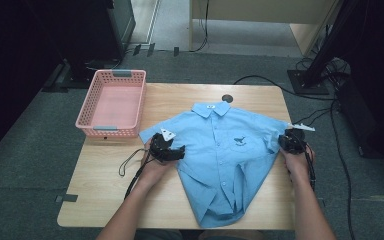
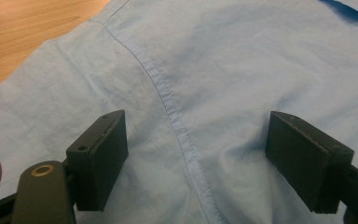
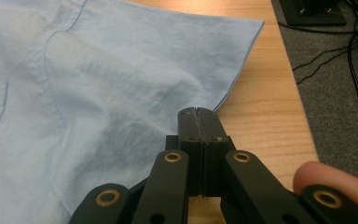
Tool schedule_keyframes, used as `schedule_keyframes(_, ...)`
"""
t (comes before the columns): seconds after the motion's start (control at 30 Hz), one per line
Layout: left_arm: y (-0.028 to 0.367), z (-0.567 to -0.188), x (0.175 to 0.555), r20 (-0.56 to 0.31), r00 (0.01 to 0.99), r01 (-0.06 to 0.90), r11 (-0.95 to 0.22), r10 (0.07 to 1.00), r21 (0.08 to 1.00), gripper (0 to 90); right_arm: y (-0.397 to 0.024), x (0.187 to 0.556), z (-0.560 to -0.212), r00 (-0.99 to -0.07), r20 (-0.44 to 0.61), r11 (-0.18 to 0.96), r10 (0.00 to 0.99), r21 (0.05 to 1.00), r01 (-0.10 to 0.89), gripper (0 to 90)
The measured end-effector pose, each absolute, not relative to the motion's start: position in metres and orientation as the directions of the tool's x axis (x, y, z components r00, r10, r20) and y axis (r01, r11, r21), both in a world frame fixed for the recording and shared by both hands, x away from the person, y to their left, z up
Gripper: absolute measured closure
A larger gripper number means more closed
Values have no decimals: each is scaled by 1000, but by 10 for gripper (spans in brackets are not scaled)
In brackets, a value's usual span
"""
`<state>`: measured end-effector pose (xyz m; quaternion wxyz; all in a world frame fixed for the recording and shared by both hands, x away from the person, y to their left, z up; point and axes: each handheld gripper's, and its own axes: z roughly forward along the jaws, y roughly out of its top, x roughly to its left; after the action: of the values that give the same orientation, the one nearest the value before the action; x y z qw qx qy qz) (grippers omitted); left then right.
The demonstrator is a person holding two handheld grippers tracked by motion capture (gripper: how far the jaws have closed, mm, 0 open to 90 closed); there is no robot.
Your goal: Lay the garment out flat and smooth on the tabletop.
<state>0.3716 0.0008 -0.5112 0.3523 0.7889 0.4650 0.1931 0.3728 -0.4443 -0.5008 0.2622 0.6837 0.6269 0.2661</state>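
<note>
A light blue short-sleeved shirt (image 1: 225, 150) lies face up and buttoned on the wooden table (image 1: 105, 200), collar toward the far side. My left gripper (image 1: 179, 152) rests at the shirt's left sleeve, where it joins the body. In the left gripper view its jaws stand open (image 2: 196, 158) over the fabric (image 2: 214, 56), one on each side of a stitched seam (image 2: 177, 116), gripping nothing. My right gripper (image 1: 286, 142) is at the right sleeve. In the right gripper view its jaws (image 3: 199, 112) are shut at the sleeve's hem edge (image 3: 233, 74), pinching the cloth.
A pink plastic basket (image 1: 86, 112) stands at the table's far left corner. A dark round mark (image 1: 227, 98) lies beyond the collar. Cables (image 1: 330, 130) trail over the floor past the table's right edge, which is close to my right gripper.
</note>
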Motion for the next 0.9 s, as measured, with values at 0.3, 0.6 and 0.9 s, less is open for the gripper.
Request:
schedule_keyframes(0.3,1,-511,372,-25,492,598,-317,870,737,216,-460,386,-502,111,13,-87,994,706,703,900)
schedule_keyframes(0.6,1,-511,372,-24,493,597,-318,870,737,216,-460,378,-484,116,129,-174,985,736,655,646)
schedule_keyframes(0.9,1,-511,372,-23,494,597,-320,869,736,216,-436,359,-472,32,160,-140,987,732,667,522)
